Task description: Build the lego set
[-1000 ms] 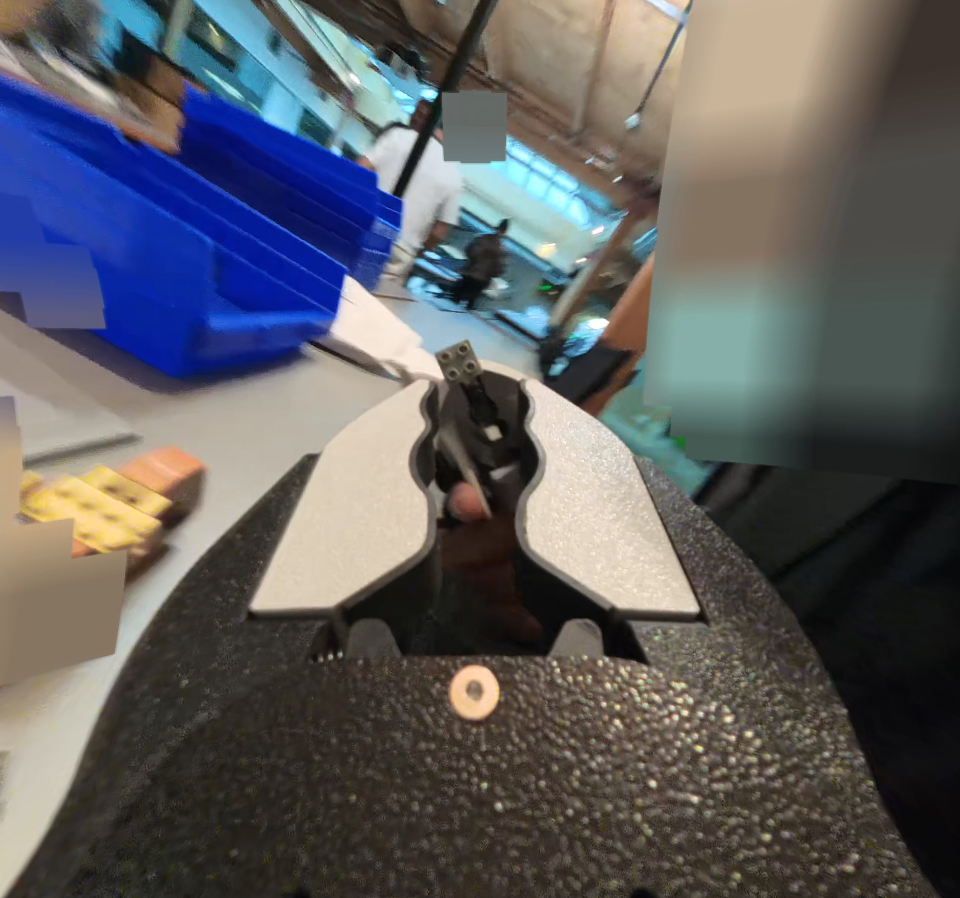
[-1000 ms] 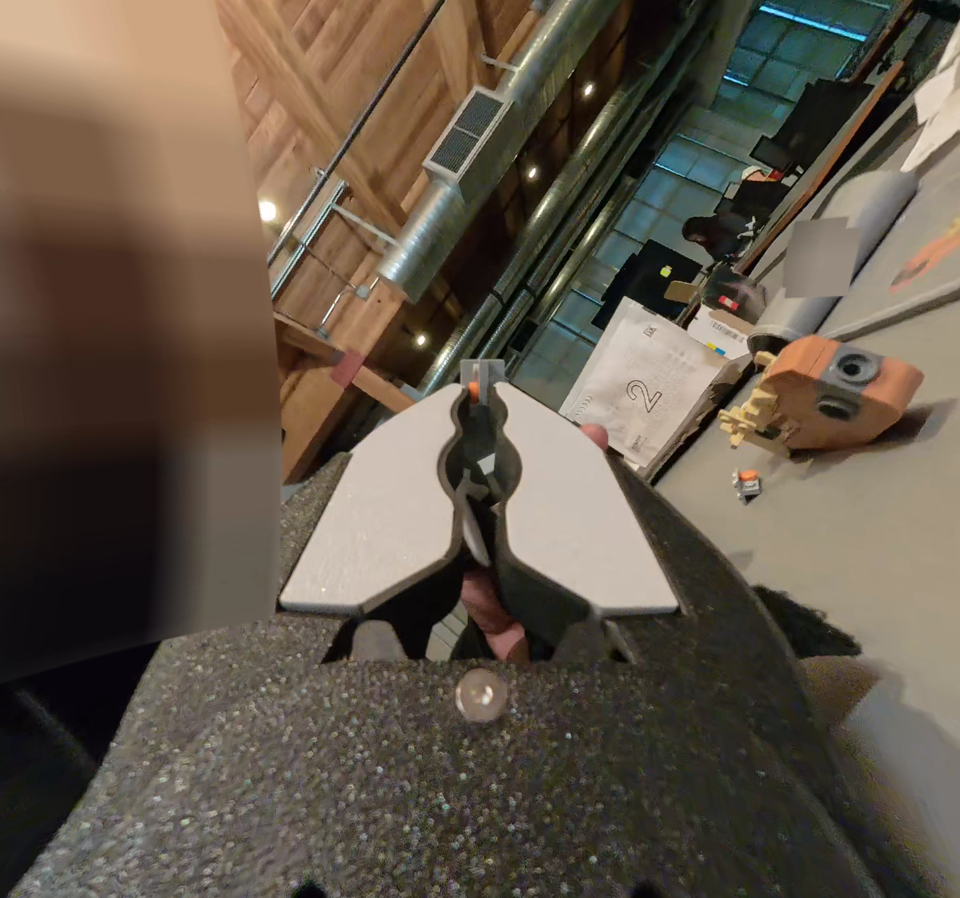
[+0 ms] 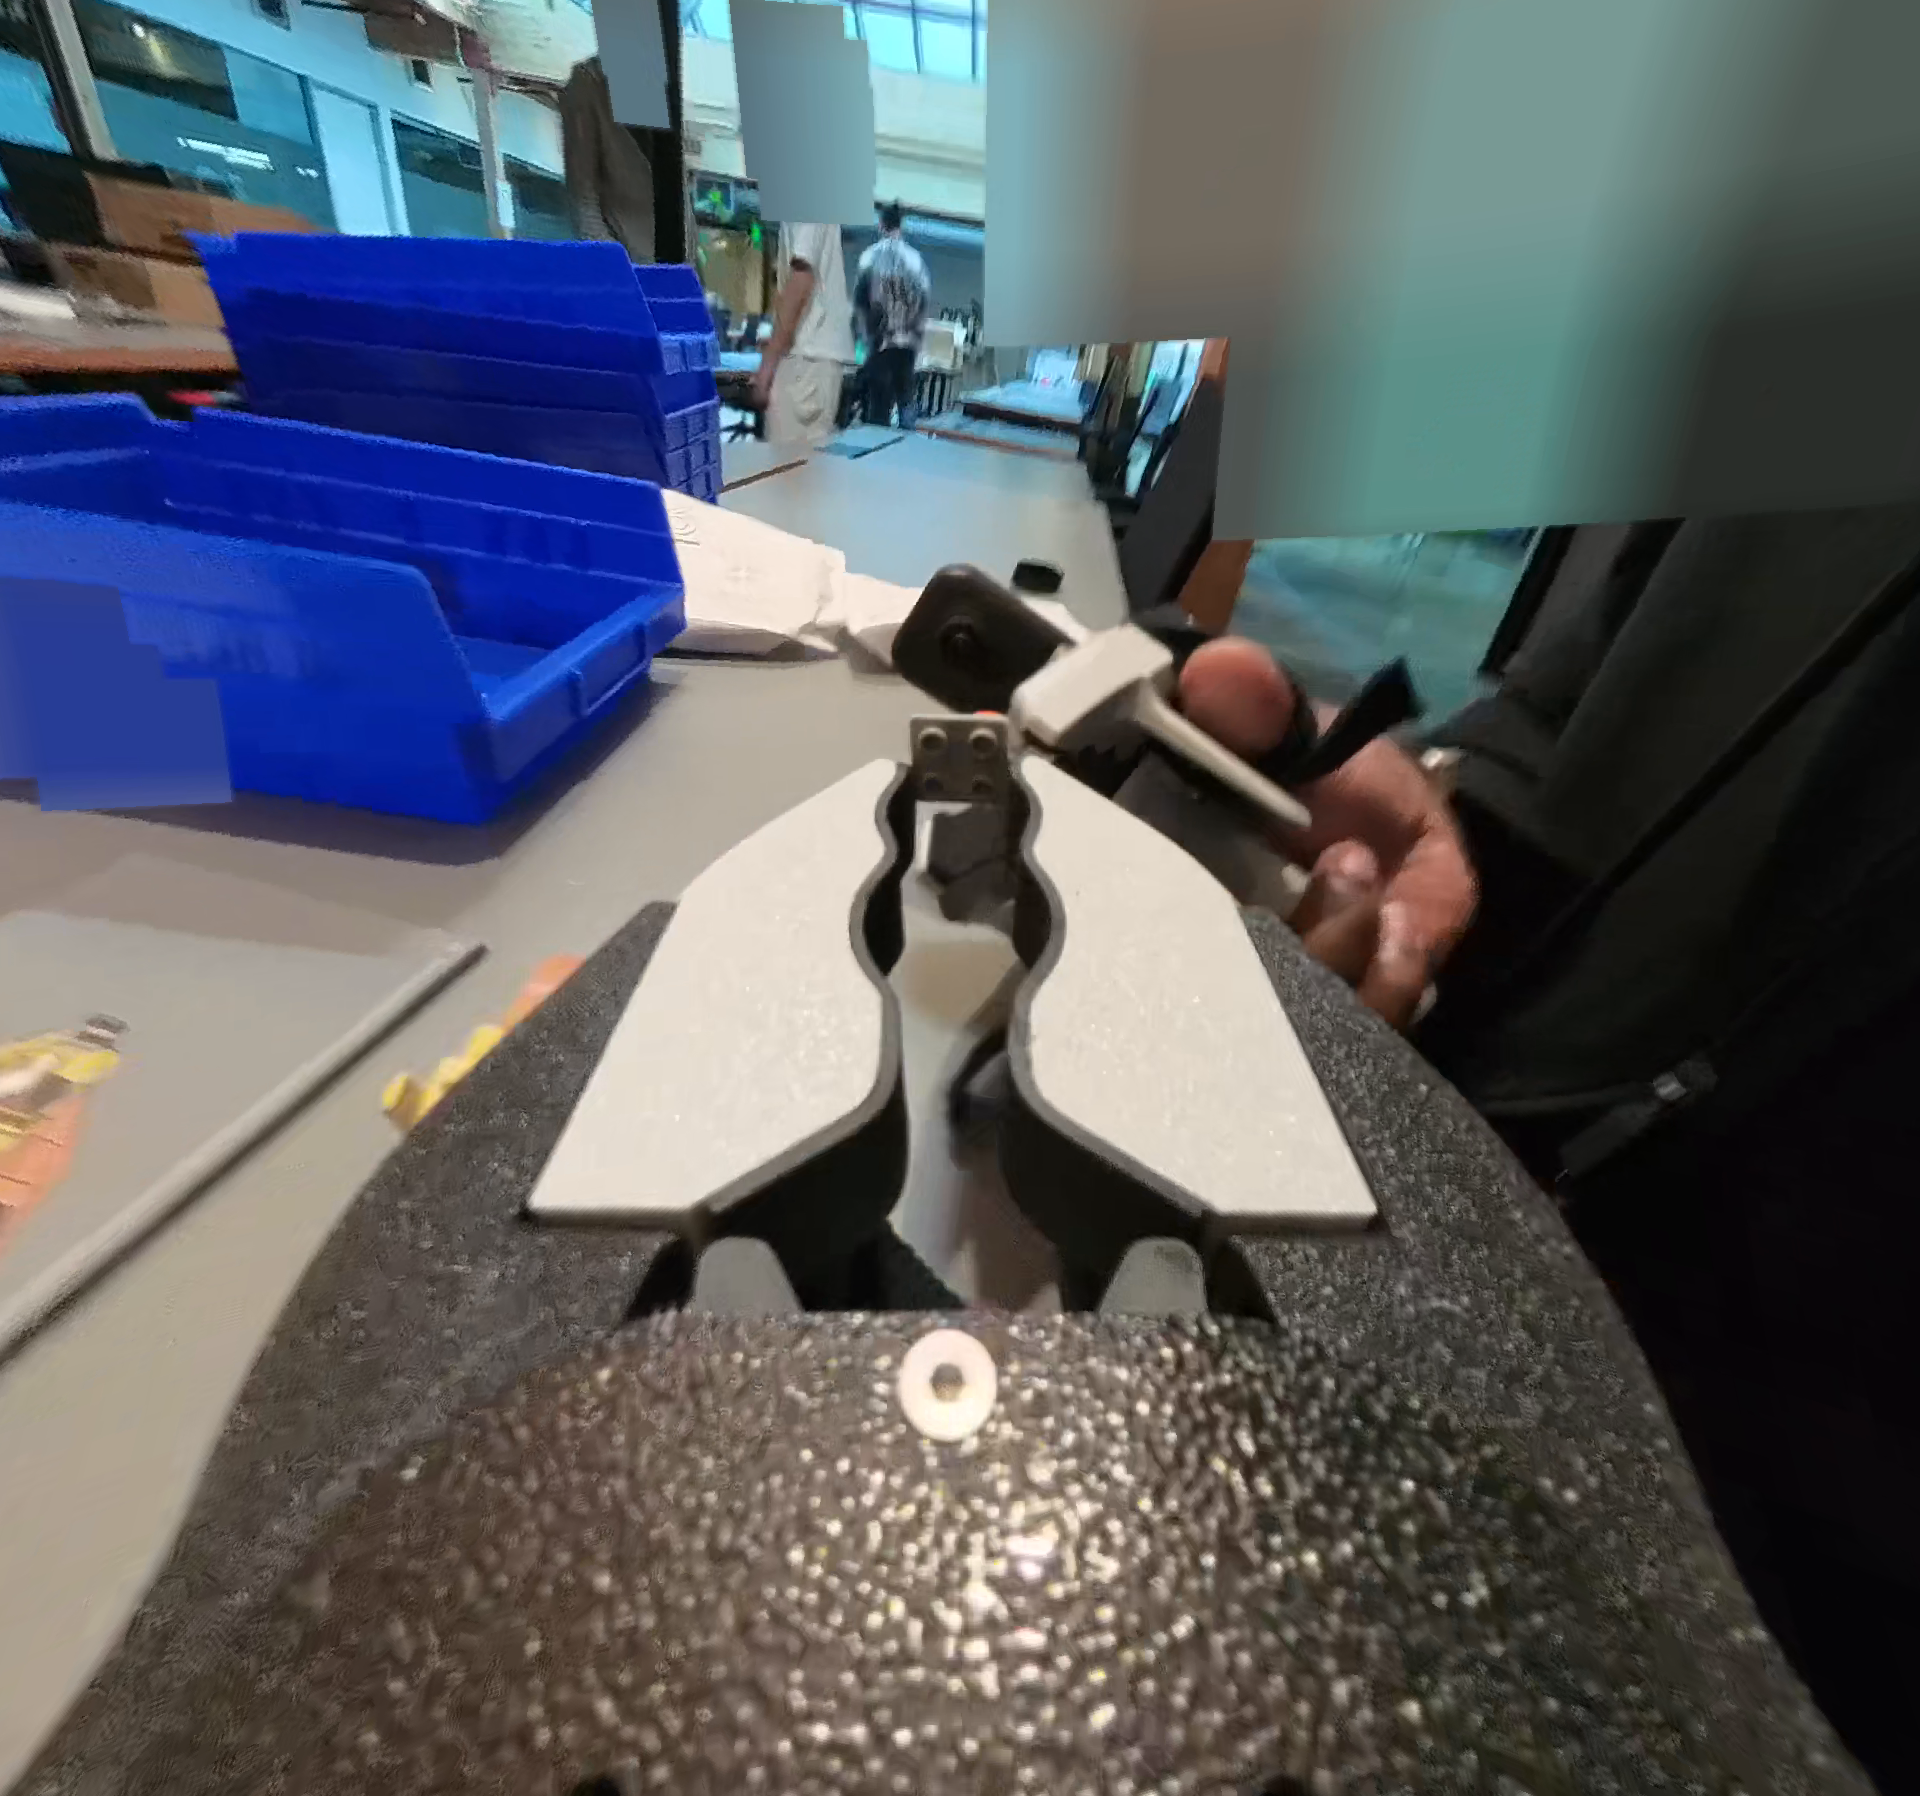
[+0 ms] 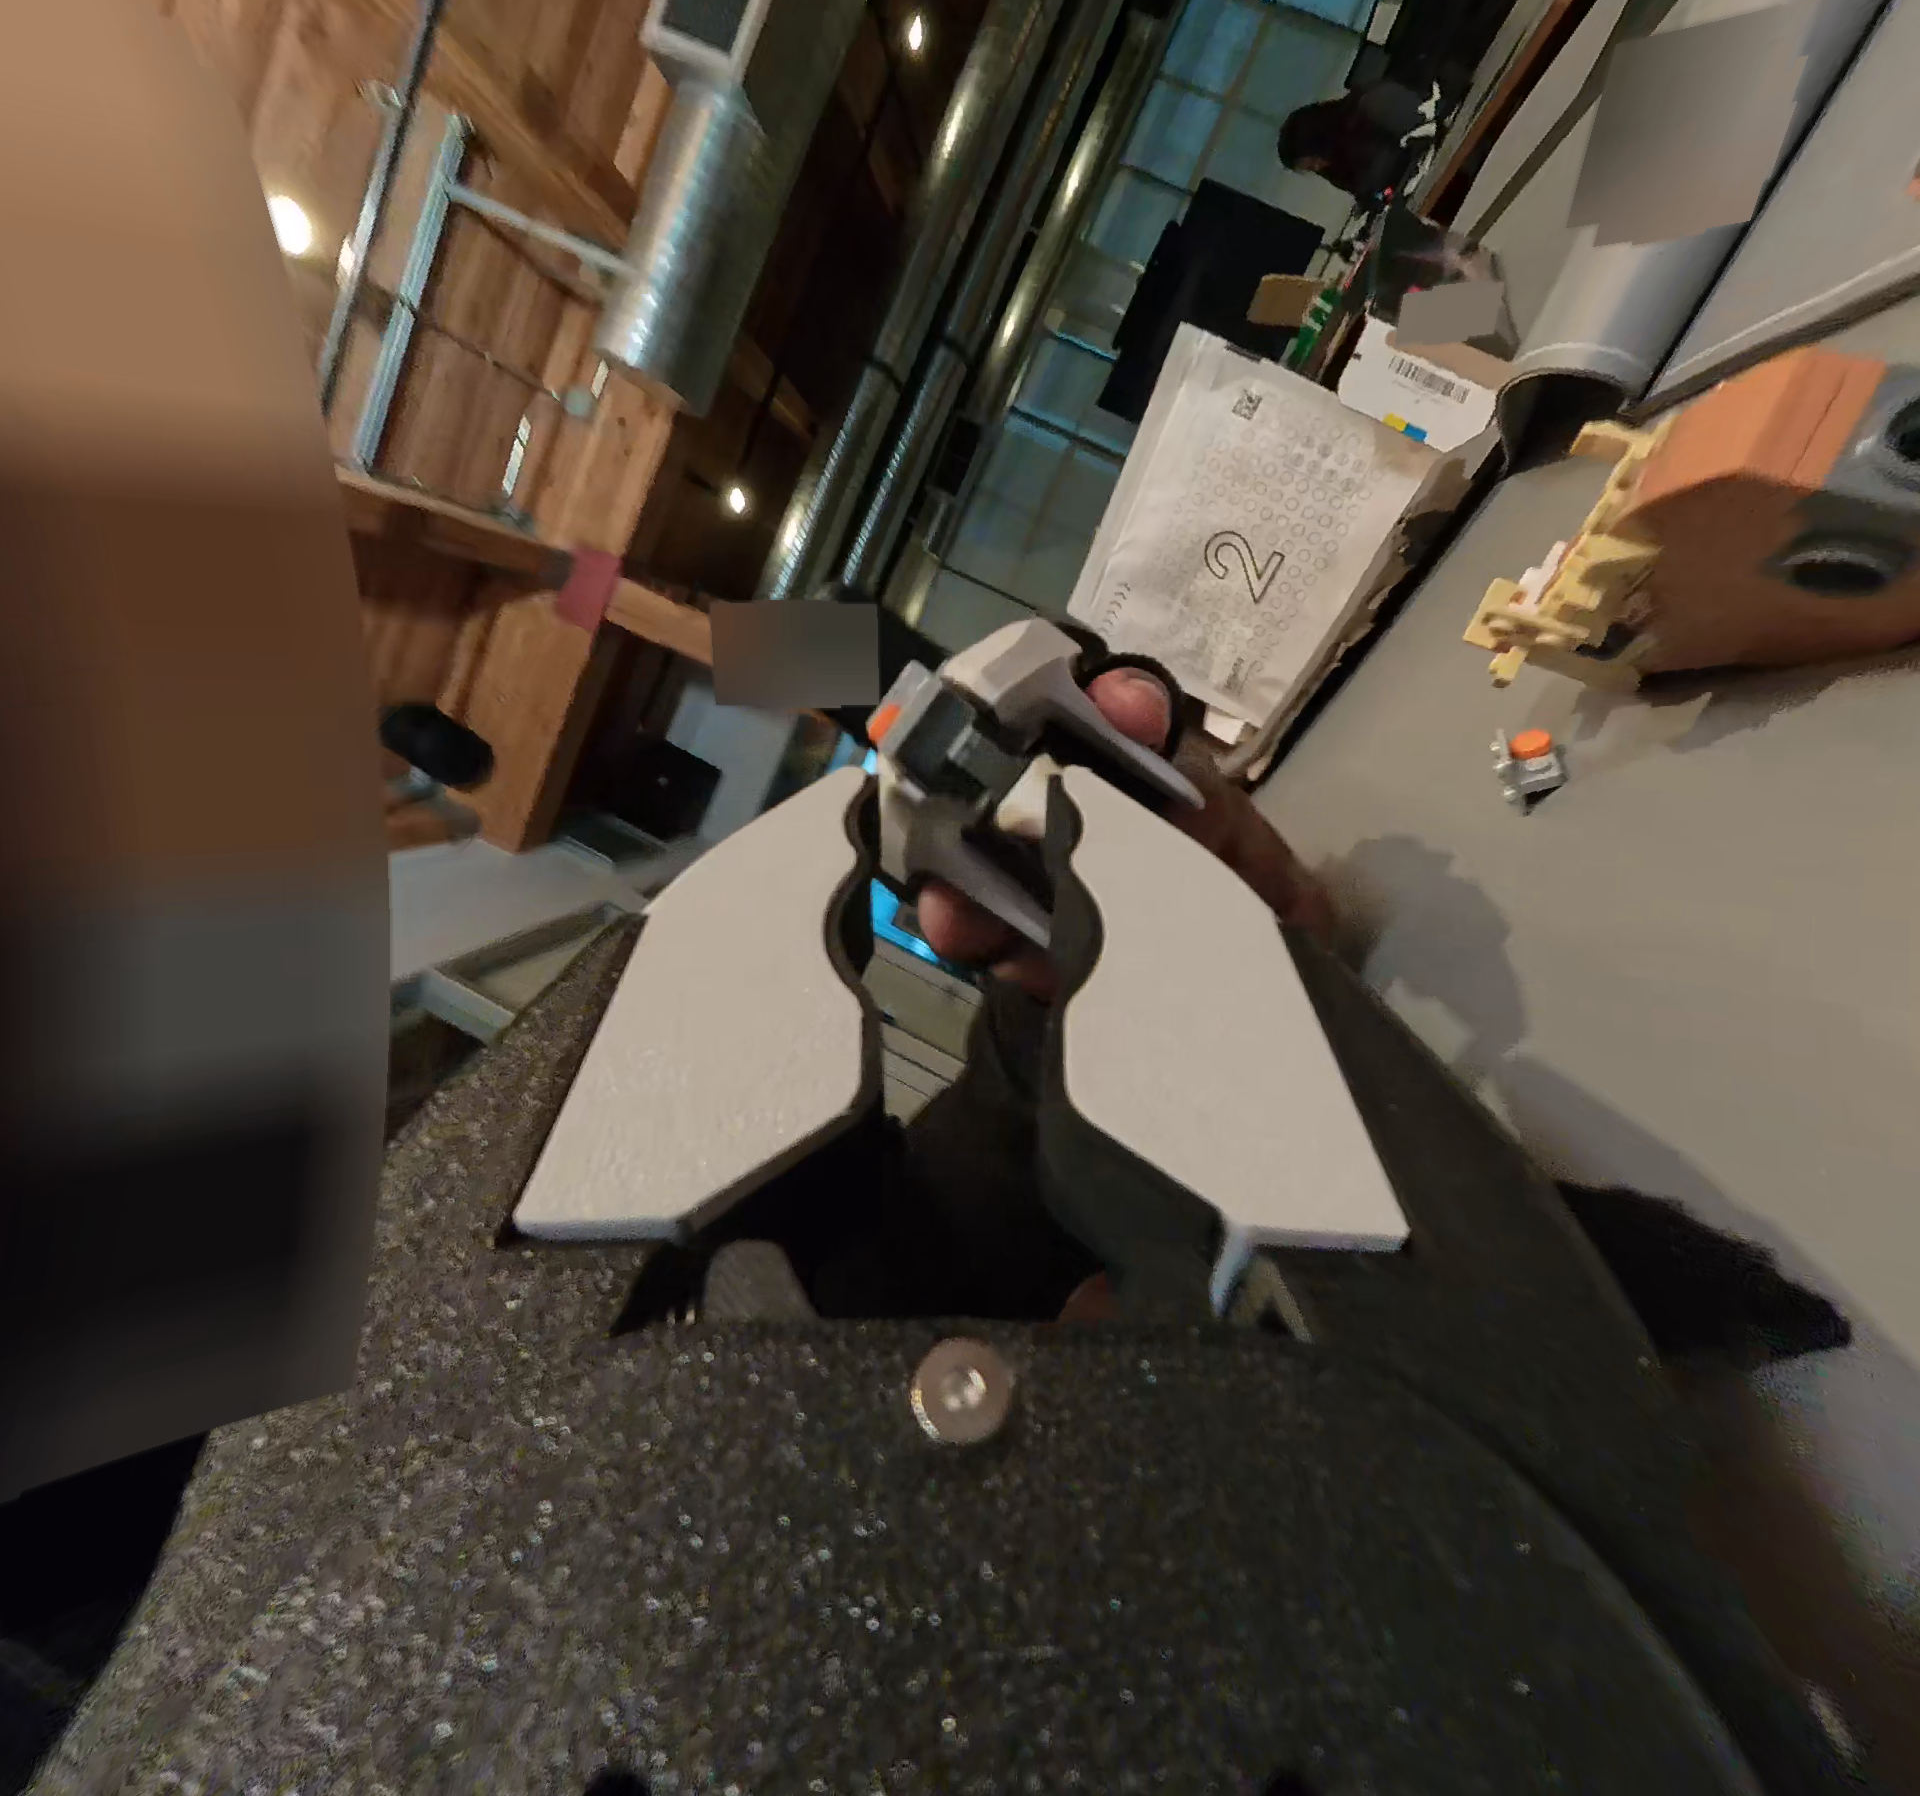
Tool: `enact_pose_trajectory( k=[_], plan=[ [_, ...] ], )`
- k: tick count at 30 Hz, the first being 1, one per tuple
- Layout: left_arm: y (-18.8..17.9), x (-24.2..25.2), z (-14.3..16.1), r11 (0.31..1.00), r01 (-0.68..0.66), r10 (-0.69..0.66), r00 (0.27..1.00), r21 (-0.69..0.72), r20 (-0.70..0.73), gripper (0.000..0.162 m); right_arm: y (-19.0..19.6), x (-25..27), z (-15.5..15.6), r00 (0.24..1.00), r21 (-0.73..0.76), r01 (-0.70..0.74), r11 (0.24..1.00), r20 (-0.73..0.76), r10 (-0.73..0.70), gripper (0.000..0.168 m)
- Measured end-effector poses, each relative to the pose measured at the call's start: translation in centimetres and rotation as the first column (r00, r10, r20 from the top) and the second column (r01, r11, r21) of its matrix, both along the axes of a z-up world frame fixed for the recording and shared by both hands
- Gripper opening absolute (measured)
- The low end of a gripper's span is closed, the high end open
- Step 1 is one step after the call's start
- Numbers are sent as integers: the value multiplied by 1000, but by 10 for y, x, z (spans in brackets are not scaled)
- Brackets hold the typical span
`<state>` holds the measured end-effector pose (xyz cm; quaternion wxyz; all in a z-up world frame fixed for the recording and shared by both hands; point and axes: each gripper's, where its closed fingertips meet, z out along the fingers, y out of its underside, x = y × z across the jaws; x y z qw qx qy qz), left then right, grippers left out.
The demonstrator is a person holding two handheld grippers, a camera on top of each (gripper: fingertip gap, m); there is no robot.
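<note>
Left claw: clamped on a small grey studded plate, held in the air above the counter.
Right claw: its own view shows nothing gripped, the fingers slightly parted around the other claw's tips; grip state unclear.
Orange stud: sits at the plate's edge.
Partial build: orange and tan, towards the counter's far right edge, well apart.
Loose piece: small grey-and-orange, alone on the counter.
Risk: the two claws are crowded together; a skewed push could twist the plate out of its thin grip and drop it off the near edge.
</note>
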<state>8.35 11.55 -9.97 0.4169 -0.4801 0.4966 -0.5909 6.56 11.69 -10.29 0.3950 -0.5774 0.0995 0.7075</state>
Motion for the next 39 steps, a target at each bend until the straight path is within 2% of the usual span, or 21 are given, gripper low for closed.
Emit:
enact_pose_trajectory(
  k=[2, 4, 5, 7, 9, 10, 12, 14, 19, 28, 32, 34, 35, 37, 39],
  plan=[
    [6, -8, 3, 977, 52, -53, 999, -206, -1, 16, -1, 5, -1, 992, 85, -9, 996, 127, -2, 31],
    [10, -18, 6, 899, 139, -147, 989, -416, 12, 15, 3, 16, -3, 925, 241, -33, 970, 375, -62, 28],
    [11, -22, 6, 844, 175, -191, 981, -507, 21, 15, 4, 20, -1, 859, 340, -79, 937, 500, -109, 25],
    [7, -28, 4, 748, 248, -299, 954, -615, 21, 15, 9, 24, 3, 677, 518, -238, 821, 695, -242, 22],
    [3, -30, -2, 715, 281, -377, 926, -640, -14, 15, 14, 19, 2, 505, 583, -438, 684, 789, -350, 22],
    [1, -30, -5, 705, 300, -414, 910, -642, -31, 15, 14, 14, 3, 464, 588, -524, 616, 804, -372, 22],
    [-1, -30, -6, 688, 335, -465, 885, -643, -37, 15, 13, 1, 7, 451, 587, -634, 504, 810, -375, 21],
    [-4, -31, -6, 686, 374, -509, 860, -624, -44, 16, 10, -10, 10, 460, 573, -699, 429, 819, -344, 21],
    [-6, -31, -1, 686, 410, -542, 840, -601, -44, 16, 9, -23, 1, 423, 526, -779, 342, 843, -333, 26],
    [-12, -32, -4, 677, 430, -567, 822, -598, -51, 16, 4, -31, -3, 422, 515, -798, 314, 848, -320, 14],
    [-11, -32, -7, 692, 413, -547, 835, -592, -56, 16, 7, -32, -6, 391, 492, -801, 341, 862, -324, 13],
    [-3, -31, -12, 745, 345, -485, 868, -571, -108, 20, 14, -28, -9, 334, 461, -796, 393, 875, -351, 13],
    [5, -32, -15, 796, 282, -420, 895, -536, -152, 21, 19, -26, -9, 296, 442, -789, 426, 882, -367, 13],
    [24, -34, -15, 897, 106, -222, 947, -429, -231, 25, 27, -22, -11, 197, 393, -769, 504, 896, -399, 13],
    [36, -38, -12, 956, -41, -49, 954, -291, -296, 27, 32, -19, -12, 93, 345, -751, 562, 899, -428, 13]
  ],
)
